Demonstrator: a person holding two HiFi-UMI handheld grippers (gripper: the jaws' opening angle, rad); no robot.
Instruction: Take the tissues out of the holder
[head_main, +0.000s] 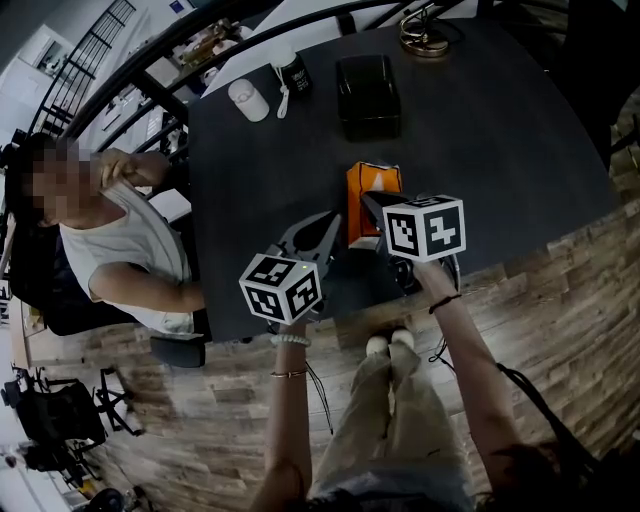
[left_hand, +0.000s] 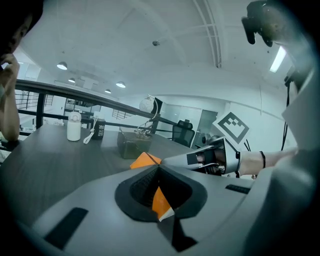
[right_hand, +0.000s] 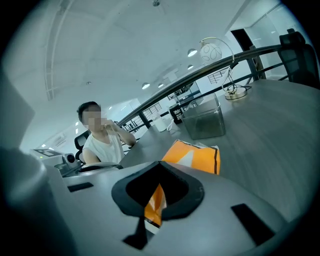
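Note:
An orange tissue pack (head_main: 372, 183) lies flat on the dark table (head_main: 500, 140), near its front edge. The black holder (head_main: 367, 95) stands apart from it, farther back. My left gripper (head_main: 335, 222) is at the pack's near left corner. Its jaws stand together, with a strip of orange wrapper (left_hand: 161, 200) in the seam between them. My right gripper (head_main: 372, 205) lies over the pack's near end, jaws likewise closed on an orange strip (right_hand: 154, 207). The rest of the pack (right_hand: 196, 156) stretches out beyond the right gripper's jaws.
A person in a white top (head_main: 120, 240) sits at the table's left side. A white bottle (head_main: 248, 100) and a small dark cup (head_main: 294, 75) stand at the back left, a lamp base (head_main: 425, 38) at the back. A railing (head_main: 150, 70) runs behind the table.

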